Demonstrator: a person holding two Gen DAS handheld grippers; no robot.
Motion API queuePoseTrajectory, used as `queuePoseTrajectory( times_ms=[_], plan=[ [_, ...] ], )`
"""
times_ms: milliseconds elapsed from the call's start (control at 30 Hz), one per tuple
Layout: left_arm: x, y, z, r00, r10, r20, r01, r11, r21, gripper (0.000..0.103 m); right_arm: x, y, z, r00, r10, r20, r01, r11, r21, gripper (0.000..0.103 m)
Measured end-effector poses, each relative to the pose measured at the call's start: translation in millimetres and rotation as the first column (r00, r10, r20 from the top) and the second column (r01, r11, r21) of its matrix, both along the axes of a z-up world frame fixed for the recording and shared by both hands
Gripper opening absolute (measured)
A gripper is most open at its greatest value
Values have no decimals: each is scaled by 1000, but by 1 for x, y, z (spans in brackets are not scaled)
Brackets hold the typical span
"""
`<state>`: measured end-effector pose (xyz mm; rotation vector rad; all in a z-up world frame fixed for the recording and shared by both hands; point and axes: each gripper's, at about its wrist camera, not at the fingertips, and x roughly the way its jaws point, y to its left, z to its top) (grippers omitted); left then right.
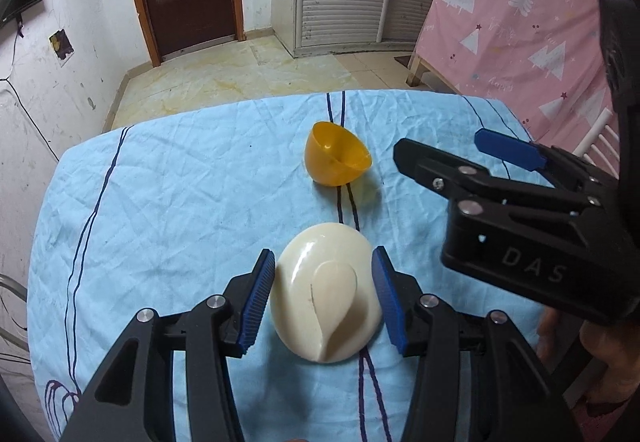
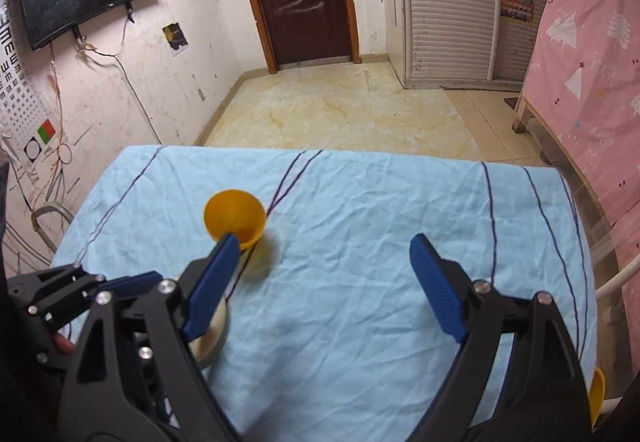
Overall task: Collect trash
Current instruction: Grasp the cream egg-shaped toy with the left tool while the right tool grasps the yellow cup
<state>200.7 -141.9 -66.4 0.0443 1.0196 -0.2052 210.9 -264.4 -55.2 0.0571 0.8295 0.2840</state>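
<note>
Cream shell half (image 1: 325, 292) sits between the left claw (image 1: 323, 302) pads, which flank it closely, seemingly clamped for lifting. Ahead lies the orange cup (image 1: 335, 155) on the blue-clothed surface (image 1: 160, 210); the right claw (image 2: 320, 284), spread and empty, points beside it.

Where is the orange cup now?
In the left wrist view the orange cup lies tipped on the blue cloth, beyond the cream shell and left of the right gripper.
</note>
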Motion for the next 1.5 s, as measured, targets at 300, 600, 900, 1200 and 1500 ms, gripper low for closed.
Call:
queuePoseTrajectory(
  times_ms=[300,600,900,1200,1500],
  plan=[
    [-3,1,-7,999,-48,-23,47,998,-30,54,14,21,-9,998,55,-13,-55,998,-14,86],
    [-10,-3,-8,998,-57,2,57,998,-8,54,27,41,-13,993,116,-22,-117,993,-25,88],
    [-17,8,-5,998,-65,-7,65,997,-52,53,32,56,-17,984,176,-25,-176,984,-26,75],
    [-34,32,3,1000,-25,4,25,997,-79,53,31,64,-21,976,210,-50,-211,977,-33,42],
    [-38,46,5,1000,20,7,-19,997,-81,53,23,68,-18,976,211,-50,-214,975,-64,5]
  ],
)
